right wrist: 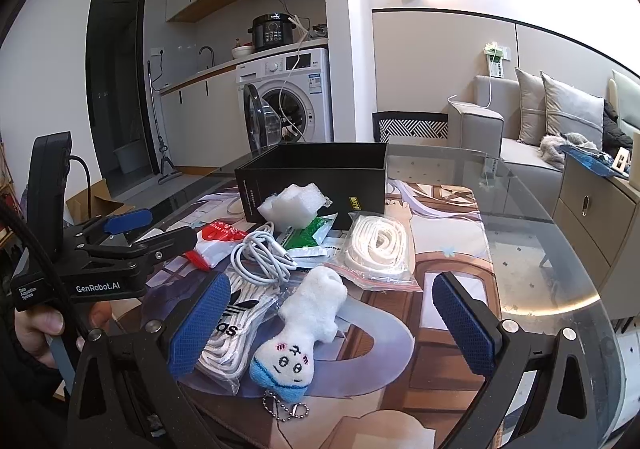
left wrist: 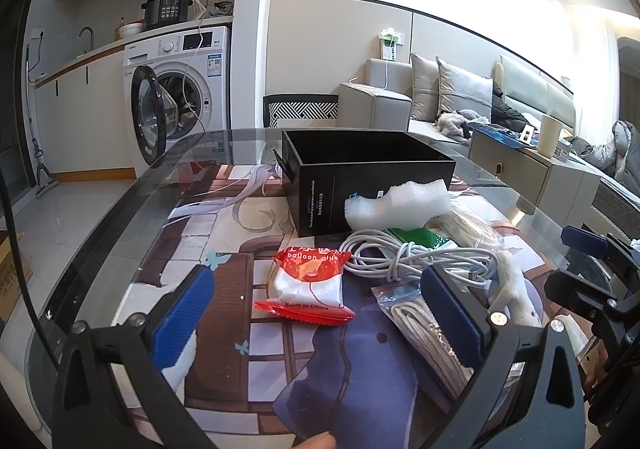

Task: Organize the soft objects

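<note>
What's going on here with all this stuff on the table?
A person holds a two-finger gripper in each hand over a glass table, sorting soft items. Both the left gripper and the right gripper are open and empty. A plush keychain, white cable, foam piece and bagged cords lie loose before an open black box, which looks empty.

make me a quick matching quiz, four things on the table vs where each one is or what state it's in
Things:
1. black box
2. white foam piece
3. plush keychain
4. white charging cable

Descriptions:
A. coiled loosely, lying between the red packet and the green packet
B. open on top, at the far side of the pile
C. leaning against the front of the box
D. face up, nearest the right tool, between its fingers

Pairs: 1-B, 2-C, 3-D, 4-A
</note>
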A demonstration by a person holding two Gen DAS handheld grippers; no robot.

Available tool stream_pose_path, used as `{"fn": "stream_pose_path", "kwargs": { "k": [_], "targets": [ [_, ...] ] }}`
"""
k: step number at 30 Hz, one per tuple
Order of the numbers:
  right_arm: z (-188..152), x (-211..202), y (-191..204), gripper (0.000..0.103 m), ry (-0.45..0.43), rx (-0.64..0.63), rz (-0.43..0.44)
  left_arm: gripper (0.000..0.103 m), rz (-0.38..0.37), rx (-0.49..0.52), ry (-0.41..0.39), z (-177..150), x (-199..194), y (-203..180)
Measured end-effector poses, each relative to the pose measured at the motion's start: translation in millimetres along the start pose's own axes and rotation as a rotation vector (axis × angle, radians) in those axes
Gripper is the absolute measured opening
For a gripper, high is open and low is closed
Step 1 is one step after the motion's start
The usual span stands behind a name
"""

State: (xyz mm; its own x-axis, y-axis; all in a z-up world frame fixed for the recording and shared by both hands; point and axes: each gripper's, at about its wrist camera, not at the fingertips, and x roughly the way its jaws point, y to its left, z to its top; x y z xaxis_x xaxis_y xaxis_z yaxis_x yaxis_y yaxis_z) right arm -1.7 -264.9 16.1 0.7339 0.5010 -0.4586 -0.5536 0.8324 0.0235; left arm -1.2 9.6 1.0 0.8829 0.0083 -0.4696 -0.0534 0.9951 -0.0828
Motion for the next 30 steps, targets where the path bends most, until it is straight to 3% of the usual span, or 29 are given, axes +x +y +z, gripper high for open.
{"fn": "stream_pose_path", "kwargs": {
  "k": [30],
  "targets": [
    [-4.9,6.0,0.5,0.103,0.019,-0.006,-0.004,0.103,0.003,-0.008,-0.002,-2.8,2.3,3.4]
  ]
}}
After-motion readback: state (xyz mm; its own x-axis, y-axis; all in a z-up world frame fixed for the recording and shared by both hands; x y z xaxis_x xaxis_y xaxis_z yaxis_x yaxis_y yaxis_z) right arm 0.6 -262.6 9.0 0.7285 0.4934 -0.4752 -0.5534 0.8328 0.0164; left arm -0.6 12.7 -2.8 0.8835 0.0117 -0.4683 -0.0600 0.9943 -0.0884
